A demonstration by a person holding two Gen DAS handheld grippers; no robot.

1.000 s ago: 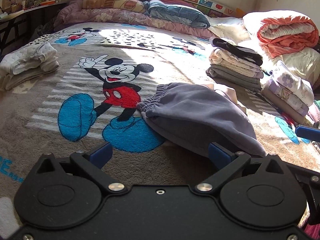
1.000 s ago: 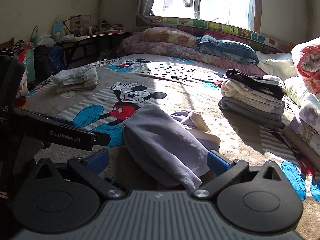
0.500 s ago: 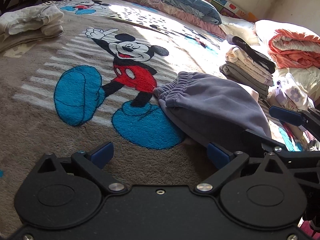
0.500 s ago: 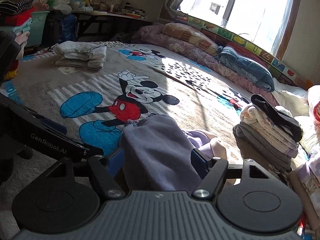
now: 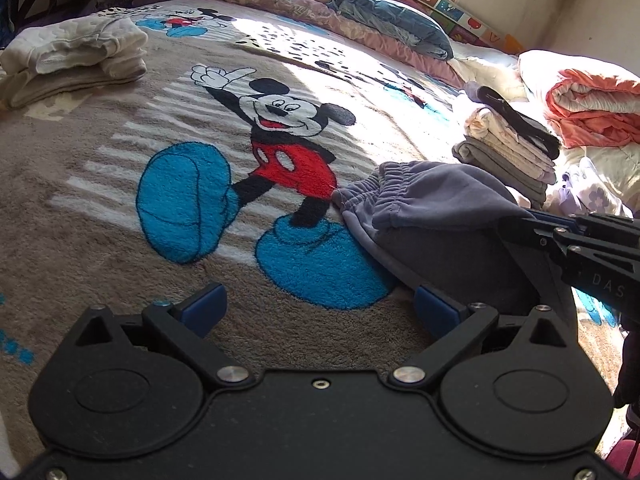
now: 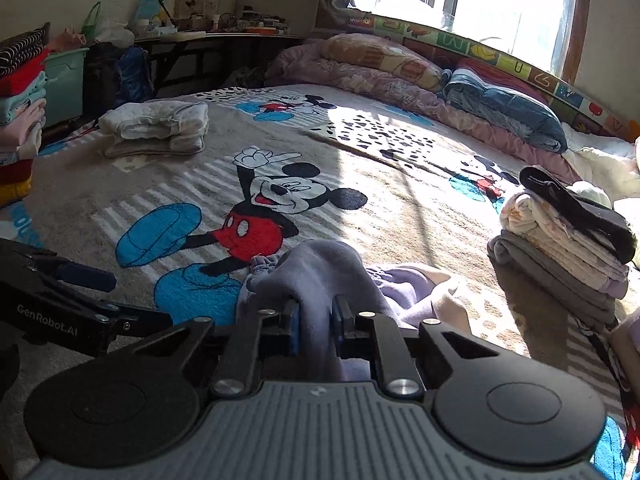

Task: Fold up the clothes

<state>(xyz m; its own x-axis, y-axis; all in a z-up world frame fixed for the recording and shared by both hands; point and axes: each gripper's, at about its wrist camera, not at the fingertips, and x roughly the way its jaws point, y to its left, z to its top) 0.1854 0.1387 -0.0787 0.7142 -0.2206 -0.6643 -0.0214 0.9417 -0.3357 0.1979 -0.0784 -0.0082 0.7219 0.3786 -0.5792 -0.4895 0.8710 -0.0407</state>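
Observation:
Grey-purple sweatpants (image 5: 436,216) with an elastic waistband lie bunched on the cartoon-mouse blanket (image 5: 120,168). In the right wrist view my right gripper (image 6: 315,326) is shut on a fold of the sweatpants (image 6: 320,276), lifting it a little; pale lilac and cream cloth (image 6: 420,288) shows behind. From the left wrist view the right gripper (image 5: 532,228) reaches in from the right and pinches the garment's near edge. My left gripper (image 5: 320,304) is open just above the blanket, its right fingertip beside the sweatpants' hem, nothing between the pads.
A stack of folded clothes (image 6: 560,248) with a black item on top stands at the right. Folded white garments (image 6: 156,128) lie at the far left. Pillows and quilts (image 6: 400,68) line the far edge under the window. An orange quilt (image 5: 592,112) sits at the right.
My right gripper moved onto the sweatpants and went from open to shut on a fold. My left gripper came lower and closer to the garment's near edge, still open.

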